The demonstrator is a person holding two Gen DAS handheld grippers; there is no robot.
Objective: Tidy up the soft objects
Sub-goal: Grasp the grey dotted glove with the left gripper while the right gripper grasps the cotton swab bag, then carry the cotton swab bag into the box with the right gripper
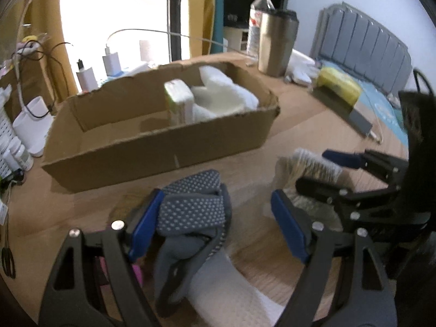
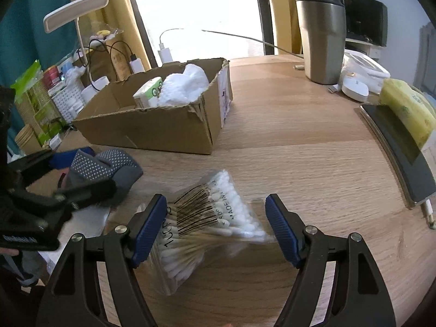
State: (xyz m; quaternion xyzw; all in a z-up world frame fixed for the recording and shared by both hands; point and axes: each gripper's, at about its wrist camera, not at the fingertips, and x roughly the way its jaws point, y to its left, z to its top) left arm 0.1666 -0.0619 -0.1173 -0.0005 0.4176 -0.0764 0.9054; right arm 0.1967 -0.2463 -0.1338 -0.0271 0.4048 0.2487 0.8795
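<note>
A rolled pair of grey dotted socks [image 1: 190,212] lies on the wooden table, partly on a white cloth [image 1: 231,297]. My left gripper [image 1: 218,224] is open around the socks; its left pad is close against them and its right pad stands clear. In the right wrist view the socks [image 2: 109,163] lie left, inside the left gripper [image 2: 90,170]. A clear bag of cotton swabs [image 2: 212,226] lies between the fingers of my open right gripper [image 2: 216,227]. The left wrist view shows the right gripper [image 1: 313,169] straddling that bag [image 1: 308,160].
An open cardboard box [image 1: 163,141] behind the socks holds a white cloth [image 1: 226,98] and a green-white pack [image 1: 179,100]. A steel tumbler [image 2: 321,35], a water bottle [image 1: 257,19], a yellow pack [image 2: 408,106] on a dark tablet [image 2: 403,150], and chargers and cups [image 1: 32,125] line the table's edges.
</note>
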